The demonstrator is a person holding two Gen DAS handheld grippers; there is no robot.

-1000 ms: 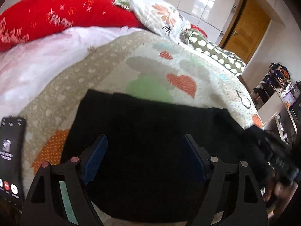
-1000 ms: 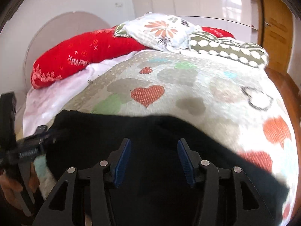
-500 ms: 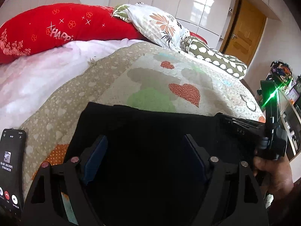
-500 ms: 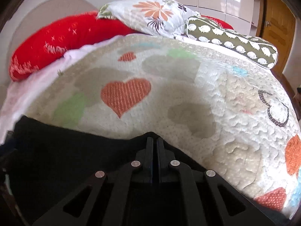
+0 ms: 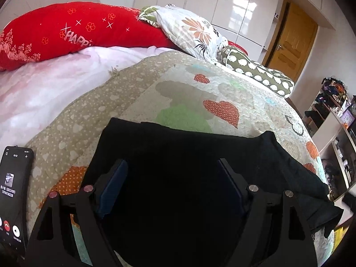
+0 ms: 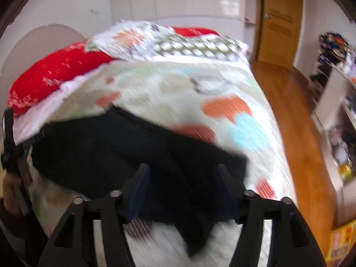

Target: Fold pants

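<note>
Black pants (image 5: 189, 142) lie spread across the heart-patterned quilt (image 5: 200, 89) on a bed. My left gripper (image 5: 172, 162) hovers over their left part, open, its blue pads (image 5: 113, 184) wide apart and pressing nothing. The right wrist view is blurred by motion. There my right gripper (image 6: 182, 166) is over the right end of the pants (image 6: 100, 146), its jaws opening. Dark cloth lies below and between them, but the pads do not press it. The left gripper (image 6: 9, 146) and the hand holding it show at that view's left edge.
A phone (image 5: 15, 191) with a lit screen lies on the quilt at the left. Red (image 5: 73, 33), floral (image 5: 191, 31) and green dotted (image 5: 262, 75) pillows line the head of the bed. Wooden floor (image 6: 296, 120), a door (image 6: 280, 22) and cluttered shelves (image 6: 342, 102) are to the right.
My right gripper shut, then opened again while swinging right along the pants, leaving the left wrist view. The left gripper stayed open in place.
</note>
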